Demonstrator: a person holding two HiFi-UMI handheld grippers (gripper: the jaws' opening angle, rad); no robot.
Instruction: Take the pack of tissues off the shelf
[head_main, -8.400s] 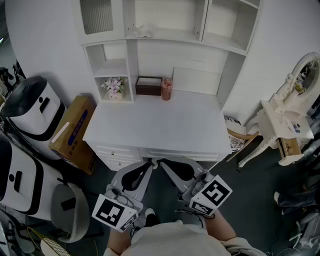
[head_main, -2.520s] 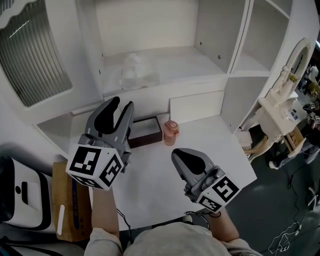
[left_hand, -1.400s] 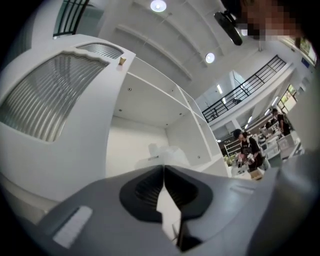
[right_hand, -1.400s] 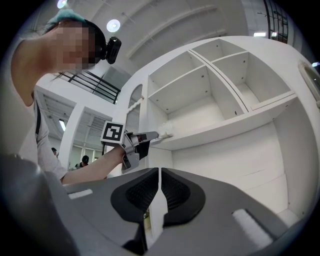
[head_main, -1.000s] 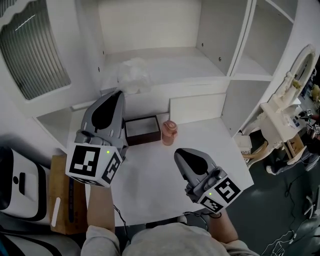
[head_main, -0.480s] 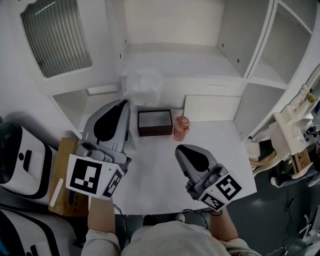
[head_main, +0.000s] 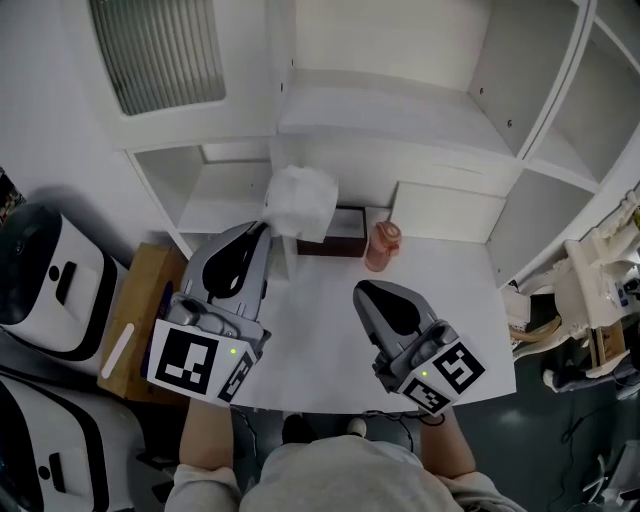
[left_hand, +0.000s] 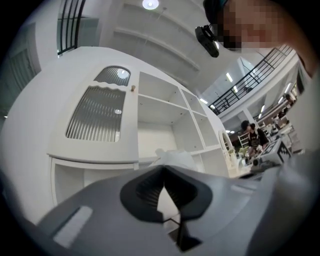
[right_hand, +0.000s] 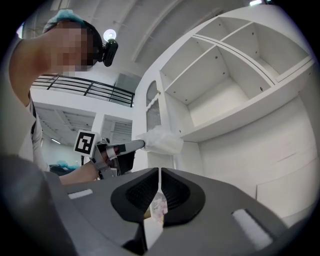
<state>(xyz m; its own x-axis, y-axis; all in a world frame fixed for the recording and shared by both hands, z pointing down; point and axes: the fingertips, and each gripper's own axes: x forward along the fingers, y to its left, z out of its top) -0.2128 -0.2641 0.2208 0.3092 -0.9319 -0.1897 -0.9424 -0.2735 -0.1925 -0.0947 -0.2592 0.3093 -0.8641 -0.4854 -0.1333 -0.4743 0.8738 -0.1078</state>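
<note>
Far left of the frame: two white rounded machines (head_main: 45, 270) stand on the floor, with a cardboard box (head_main: 125, 330) wedged between them and the desk.
Left gripper (head_main: 268, 228): my jaws are pinched together on one edge of the pack of tissues (head_main: 300, 203).
Where the pack is: upper middle of the head view. It hangs in the air in front of the shelf unit, off the shelf (head_main: 400, 110) and above the back of the desk (head_main: 320, 330).
How it handles: I judge it light and soft. The thin white wrapper is crumpled and likely slippery, and nothing in it can break.
Where to hold: I have only a corner of the wrapper, so it may swing or slide. A bite deeper across the body would be safer.
Below the pack: a brown box (head_main: 345, 232) and a pink jar (head_main: 382, 246) sit just beside each other at the back of the desk.
Right gripper (head_main: 362, 290): my jaws are closed with nothing in them, over the desk at lower middle, well apart from the pack.
Surface: a plain white desktop, flat, with bare space in front.
Right of the frame: open white shelf compartments, then a white ornate chair (head_main: 600, 290) on the dark floor.
</note>
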